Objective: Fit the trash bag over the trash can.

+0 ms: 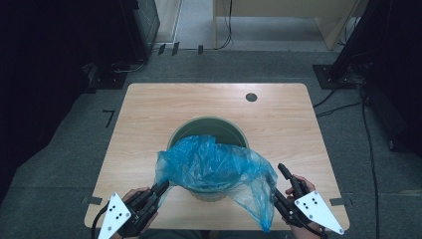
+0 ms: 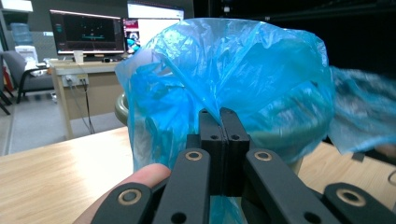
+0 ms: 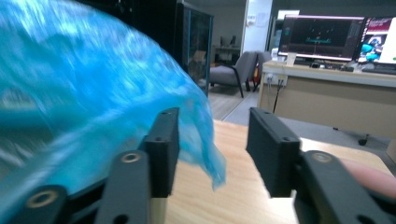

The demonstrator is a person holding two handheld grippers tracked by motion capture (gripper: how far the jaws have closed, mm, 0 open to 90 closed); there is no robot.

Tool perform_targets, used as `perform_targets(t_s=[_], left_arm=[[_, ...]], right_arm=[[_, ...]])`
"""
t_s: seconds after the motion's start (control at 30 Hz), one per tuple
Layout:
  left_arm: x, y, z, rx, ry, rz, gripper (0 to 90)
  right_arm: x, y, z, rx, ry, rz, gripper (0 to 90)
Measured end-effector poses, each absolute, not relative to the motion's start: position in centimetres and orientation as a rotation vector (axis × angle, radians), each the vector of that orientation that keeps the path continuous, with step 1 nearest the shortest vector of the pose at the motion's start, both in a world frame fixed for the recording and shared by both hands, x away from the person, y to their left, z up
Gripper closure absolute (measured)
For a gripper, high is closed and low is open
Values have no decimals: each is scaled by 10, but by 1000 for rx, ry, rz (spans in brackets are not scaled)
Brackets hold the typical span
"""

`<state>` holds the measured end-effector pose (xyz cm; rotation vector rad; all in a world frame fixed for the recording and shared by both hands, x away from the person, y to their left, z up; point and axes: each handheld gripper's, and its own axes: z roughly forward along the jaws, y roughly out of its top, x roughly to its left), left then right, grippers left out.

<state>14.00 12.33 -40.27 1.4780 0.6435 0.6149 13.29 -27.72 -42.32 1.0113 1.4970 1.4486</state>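
here a thin, crinkled blue plastic bag lies draped over the near rim of a round grey-green waste bin standing mid-way on the pale wooden table, one flap hanging down at the near right. the left gripper has its jaws pressed together on a fold of the film at the bag's near left corner. the right gripper stands with jaws apart, just beside the hanging flap, nothing pinched between them.
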Motion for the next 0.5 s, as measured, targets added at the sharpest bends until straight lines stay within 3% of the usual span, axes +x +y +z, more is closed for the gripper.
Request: perform_targets(t_s=[0.2, 0.5], left_arm=[[143, 123, -397, 1445, 654, 601, 900], [143, 119, -393, 1434, 641, 596, 900]], right_arm=[[134, -295, -433, 1046, 1505, 1366, 453], [131, -317, -422, 1155, 1360, 1347, 497]])
